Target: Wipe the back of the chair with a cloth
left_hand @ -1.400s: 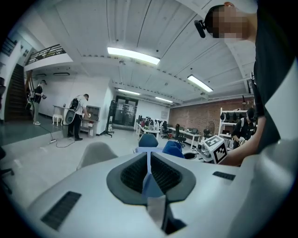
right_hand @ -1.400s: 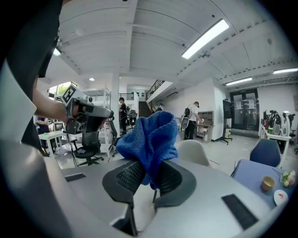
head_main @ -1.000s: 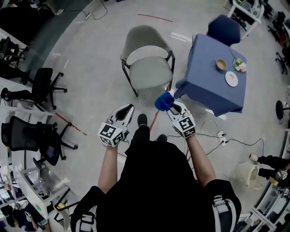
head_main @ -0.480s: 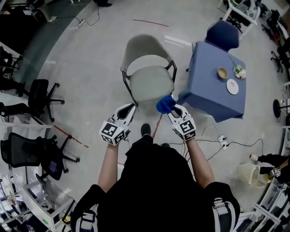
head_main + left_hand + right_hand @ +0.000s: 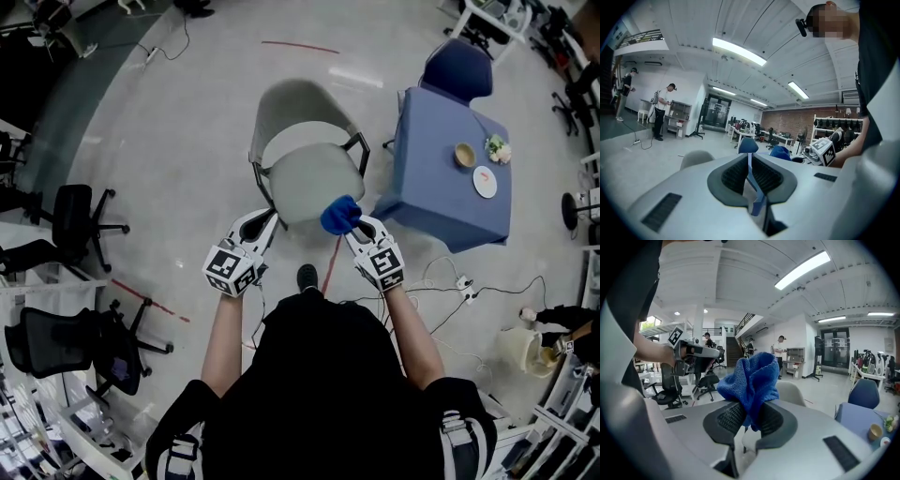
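Cloth, blue and bunched, is clamped in the right claw. Left claw is closed on nothing. Chair stands just beyond both claws.

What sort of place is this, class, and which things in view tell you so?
Probably a large open-plan office or workshop: black swivel chairs stand at the left, cables trail over the bare floor, and long strip lights run along a high ceiling.
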A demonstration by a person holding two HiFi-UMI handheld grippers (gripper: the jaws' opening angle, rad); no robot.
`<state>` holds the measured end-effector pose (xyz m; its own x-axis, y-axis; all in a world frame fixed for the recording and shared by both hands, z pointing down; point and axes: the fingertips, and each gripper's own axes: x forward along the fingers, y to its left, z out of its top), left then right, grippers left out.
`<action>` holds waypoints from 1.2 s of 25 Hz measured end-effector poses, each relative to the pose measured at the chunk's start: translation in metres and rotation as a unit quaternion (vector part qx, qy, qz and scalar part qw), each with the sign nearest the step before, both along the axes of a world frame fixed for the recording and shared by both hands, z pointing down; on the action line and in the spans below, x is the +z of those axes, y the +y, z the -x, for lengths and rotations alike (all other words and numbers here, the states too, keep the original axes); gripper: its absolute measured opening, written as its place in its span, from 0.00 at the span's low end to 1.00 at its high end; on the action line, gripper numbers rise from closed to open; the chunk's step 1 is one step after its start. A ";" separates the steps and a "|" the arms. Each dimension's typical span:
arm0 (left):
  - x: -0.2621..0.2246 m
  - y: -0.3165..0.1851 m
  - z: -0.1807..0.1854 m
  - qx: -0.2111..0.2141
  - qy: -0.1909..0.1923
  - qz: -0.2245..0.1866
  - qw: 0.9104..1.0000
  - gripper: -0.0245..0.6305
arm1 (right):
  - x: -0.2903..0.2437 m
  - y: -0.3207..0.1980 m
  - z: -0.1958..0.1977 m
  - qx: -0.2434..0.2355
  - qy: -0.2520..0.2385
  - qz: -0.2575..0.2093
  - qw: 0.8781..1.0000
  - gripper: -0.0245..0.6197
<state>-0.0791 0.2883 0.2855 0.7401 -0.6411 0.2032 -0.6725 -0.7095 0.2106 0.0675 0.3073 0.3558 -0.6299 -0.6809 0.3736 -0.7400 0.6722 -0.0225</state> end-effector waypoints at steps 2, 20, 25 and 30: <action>0.003 -0.007 0.007 0.003 0.002 0.003 1.000 0.10 | 0.004 -0.006 0.007 0.003 0.000 0.005 1.000 0.16; 0.007 -0.050 0.035 0.043 0.006 0.006 0.999 0.10 | 0.000 -0.048 0.029 0.032 0.015 -0.003 0.999 0.15; 0.011 -0.047 0.037 0.045 0.002 0.015 0.999 0.10 | 0.000 -0.056 0.025 0.035 0.018 -0.002 0.999 0.16; 0.018 -0.057 0.048 0.029 -0.004 0.020 0.999 0.10 | 0.007 -0.069 0.031 0.027 0.012 0.001 1.000 0.15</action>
